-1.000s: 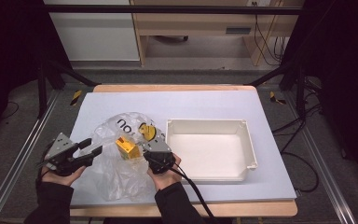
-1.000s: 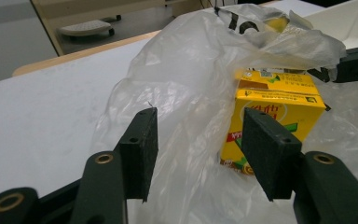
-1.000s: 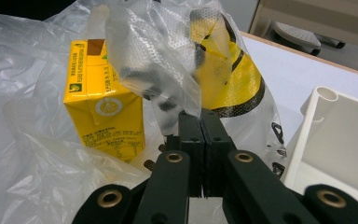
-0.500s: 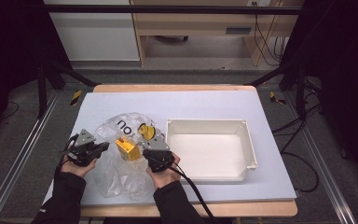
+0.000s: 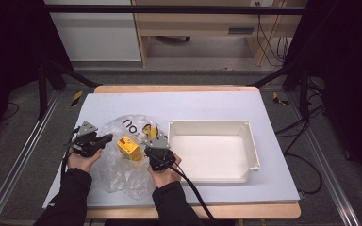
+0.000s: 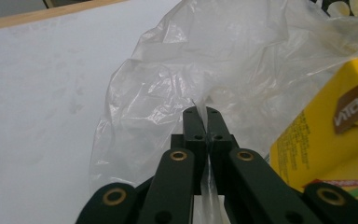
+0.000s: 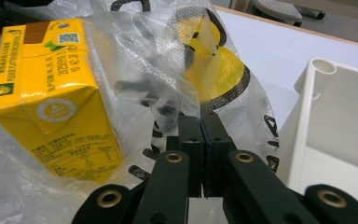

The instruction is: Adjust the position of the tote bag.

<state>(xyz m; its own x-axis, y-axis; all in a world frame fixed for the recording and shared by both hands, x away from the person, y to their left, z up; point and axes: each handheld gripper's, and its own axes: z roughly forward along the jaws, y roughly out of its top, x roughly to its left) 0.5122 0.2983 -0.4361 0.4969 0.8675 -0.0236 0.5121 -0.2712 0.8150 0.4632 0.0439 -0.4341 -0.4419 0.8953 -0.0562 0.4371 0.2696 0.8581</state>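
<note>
The left hand-held gripper (image 5: pixel 104 138) has moved in and just closed, pinching the plastic bag (image 6: pixel 177 88); the right hand-held gripper (image 7: pixel 201 122) pinches the opposite edge, likely to spread the bag around the yellow carton (image 5: pixel 128 148) on the worktop (image 5: pixel 207 106).

yellow cardboard drink carton (image 6: pixel 326 140): cut off by the right and bottom edges in the left gripper view; its print is too blurred to be read.
crumpled clear plastic bag (image 7: pixel 177 70): black lettering is broken by folds, so the word cannot be told.
white plastic tray (image 7: pixel 335 135): cut off at the right edge.
</note>
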